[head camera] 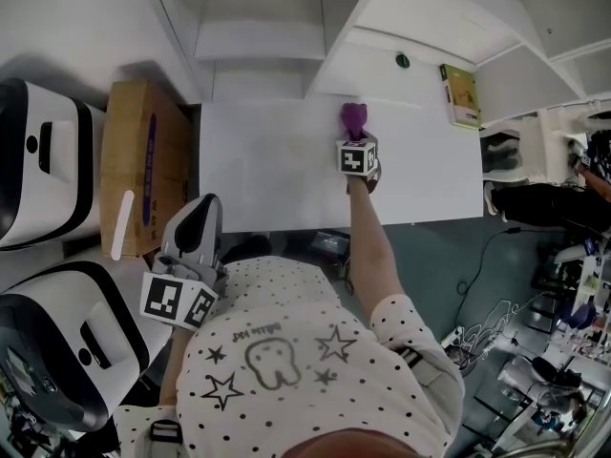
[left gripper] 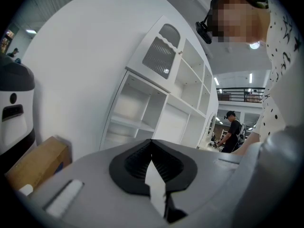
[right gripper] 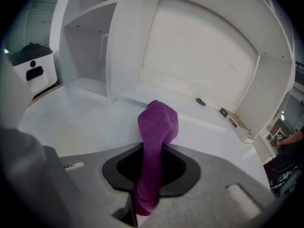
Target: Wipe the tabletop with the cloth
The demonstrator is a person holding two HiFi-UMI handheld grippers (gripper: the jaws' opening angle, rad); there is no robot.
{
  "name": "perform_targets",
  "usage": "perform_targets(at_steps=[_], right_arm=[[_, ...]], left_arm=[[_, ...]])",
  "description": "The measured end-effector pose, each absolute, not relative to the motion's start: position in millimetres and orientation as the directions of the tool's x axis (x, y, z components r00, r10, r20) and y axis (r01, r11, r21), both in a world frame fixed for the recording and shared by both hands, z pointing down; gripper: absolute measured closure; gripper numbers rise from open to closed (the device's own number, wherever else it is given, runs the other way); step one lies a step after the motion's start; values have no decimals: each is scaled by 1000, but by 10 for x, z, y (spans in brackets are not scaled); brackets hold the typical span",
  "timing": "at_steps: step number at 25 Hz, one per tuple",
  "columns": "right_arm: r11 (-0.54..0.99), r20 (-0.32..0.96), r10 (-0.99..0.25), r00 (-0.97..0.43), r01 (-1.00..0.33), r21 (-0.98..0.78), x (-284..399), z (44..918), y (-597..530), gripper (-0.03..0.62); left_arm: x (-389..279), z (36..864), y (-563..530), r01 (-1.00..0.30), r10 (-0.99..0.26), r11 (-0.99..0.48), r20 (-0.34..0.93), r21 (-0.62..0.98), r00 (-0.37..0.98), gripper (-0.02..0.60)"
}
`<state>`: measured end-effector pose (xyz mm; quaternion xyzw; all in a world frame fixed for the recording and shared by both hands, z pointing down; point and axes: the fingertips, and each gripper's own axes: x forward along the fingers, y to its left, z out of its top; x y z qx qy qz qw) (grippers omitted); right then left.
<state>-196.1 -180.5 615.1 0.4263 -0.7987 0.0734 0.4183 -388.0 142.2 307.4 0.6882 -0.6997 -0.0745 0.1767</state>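
Observation:
A purple cloth (head camera: 354,118) (right gripper: 156,127) sticks out of my right gripper (head camera: 355,137) (right gripper: 151,167), whose jaws are shut on it. That gripper reaches over the white tabletop (head camera: 277,170) (right gripper: 71,122), with the cloth near the table's far edge, right of centre. My left gripper (head camera: 196,232) (left gripper: 152,167) hangs off the table's near left corner, close to the person's body, jaws shut with nothing between them. In the left gripper view it points up at white shelves, away from the table.
White shelving (head camera: 286,36) rises behind the table. A small dark object (head camera: 402,61) and a yellow-green book (head camera: 460,94) lie at the back right. A cardboard box (head camera: 138,165) and white machines (head camera: 38,160) stand to the left. Another person (left gripper: 233,129) stands far off.

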Motion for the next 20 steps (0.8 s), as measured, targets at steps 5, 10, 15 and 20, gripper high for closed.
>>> perform_targets(at_steps=[5,10,15,20], right_arm=[[641,743,-604,-288,-729,238,-2006,6161,-1730,531],[637,732,-609,-307,-739,220,-2081,6134,-1697,531],[638,728,-611,-310,-737,222,-2133,6151,-1624,531],[647,723,-607,-331,-734,207,-2235,6143,-1504,531]], left_arm=[[-3856,3097,1447,-936,-989,34,148,351,19,586],[-3826,3127,1463,-936,-989,18,146,350,36,586],[-3784,3166,1488,-933,-987,7,152,360,51,586],[-3770,3183,1511,-934,-985,2,159,358,59,586]])
